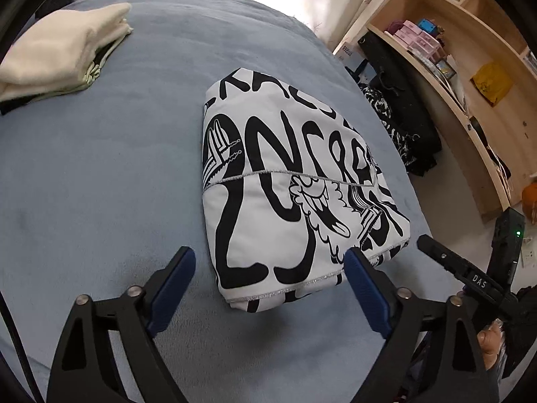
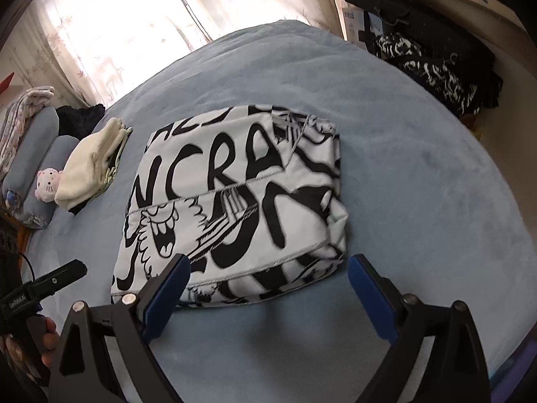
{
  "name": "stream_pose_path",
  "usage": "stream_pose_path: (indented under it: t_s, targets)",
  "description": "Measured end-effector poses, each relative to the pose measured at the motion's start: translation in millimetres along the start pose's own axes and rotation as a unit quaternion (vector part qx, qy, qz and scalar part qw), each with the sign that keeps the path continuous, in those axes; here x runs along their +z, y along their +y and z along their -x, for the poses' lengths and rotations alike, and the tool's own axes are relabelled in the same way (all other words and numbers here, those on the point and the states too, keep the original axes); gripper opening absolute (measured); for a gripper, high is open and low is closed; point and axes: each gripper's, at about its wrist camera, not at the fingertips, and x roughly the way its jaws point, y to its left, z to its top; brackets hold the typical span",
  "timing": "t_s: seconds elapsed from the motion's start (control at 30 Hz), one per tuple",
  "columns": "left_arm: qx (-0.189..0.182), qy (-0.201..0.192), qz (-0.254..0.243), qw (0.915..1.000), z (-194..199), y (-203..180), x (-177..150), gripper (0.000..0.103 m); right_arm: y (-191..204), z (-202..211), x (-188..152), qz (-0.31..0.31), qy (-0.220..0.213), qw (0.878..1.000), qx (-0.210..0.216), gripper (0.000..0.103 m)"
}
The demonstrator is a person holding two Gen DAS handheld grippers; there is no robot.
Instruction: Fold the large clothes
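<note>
the white garment with bold black lettering and cartoon print (image 1: pixel 295 184) lies folded into a thick rectangle on the blue-grey plush bed cover (image 1: pixel 100 168). the left gripper (image 1: pixel 268 268) and right gripper (image 2: pixel 268 272) both hang over its near edge, blue-padded jaws spread wide, holding nothing. a cream folded cloth stack (image 2: pixel 94 164) sits apart, perhaps atop darker pieces.

1. A blue-grey bed cover (image 2: pixel 419 168) spreads across the scene.
2. Daylight glows through pale patterned curtains (image 2: pixel 110 23) at the far side.
3. Wooden shelves (image 1: pixel 470 50) stand at the right, above a pale floor (image 1: pixel 463 208).
</note>
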Motion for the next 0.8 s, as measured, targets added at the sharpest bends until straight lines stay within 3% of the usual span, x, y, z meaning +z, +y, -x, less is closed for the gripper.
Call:
stream_pose_path:
  t_s: [0.1, 0.2, 0.47, 0.67, 0.8]
  targets:
    - [-0.002, 0.006, 0.001, 1.0, -4, 1, 9, 0.099, -9, -2, 12, 0.008, 0.009, 1.0, -0.004, 0.097]
    - [-0.01, 0.019, 0.011, 0.9997, -16, 3, 20, 0.101, -22, -13, 26, 0.009, 0.03, 1.0, 0.0, 0.097]
    - [-0.04, 0.051, 0.046, 0.9968, -68, 12, 40, 0.101, -63, -73, 60, -0.041, 0.099, 0.99, 0.087, 0.097]
    - [-0.013, 0.045, 0.046, 0.9979, -99, 19, 43, 0.102, -79, -128, 67, -0.053, 0.154, 0.974, 0.157, 0.098]
    - [-0.018, 0.054, 0.055, 0.9969, -117, 29, 45, 0.102, -73, -151, 68, -0.039, 0.177, 0.963, 0.2, 0.102]
